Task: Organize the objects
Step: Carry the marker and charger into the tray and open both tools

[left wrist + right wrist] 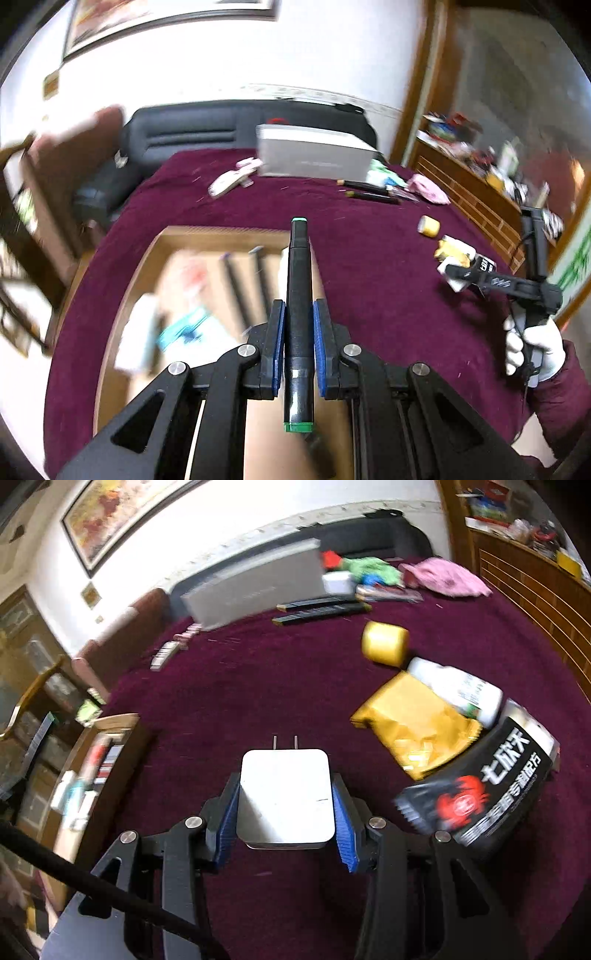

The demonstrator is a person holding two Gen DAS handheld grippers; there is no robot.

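My left gripper [298, 306] is shut on a black marker [297, 280] with green ends, which runs lengthwise between the blue pads. It hangs over a wooden tray [221, 233] holding several blurred items. My right gripper [284, 779] is shut on a white charger plug [286, 801], its two prongs pointing away, above the maroon tablecloth [258, 701]. The left wrist view shows the right gripper [456, 275] at the far right, held by a white-gloved hand [532, 347]. The tray [110, 720] lies to the left in the right wrist view.
On the cloth lie a yellow packet [410, 723], a white bottle [458, 690], a black packet with a red crab [491, 786], a yellow roll [384, 642], black pens [325, 607], a grey box [258, 581] and a pink cloth [447, 576]. A wooden cabinet [472, 192] stands right.
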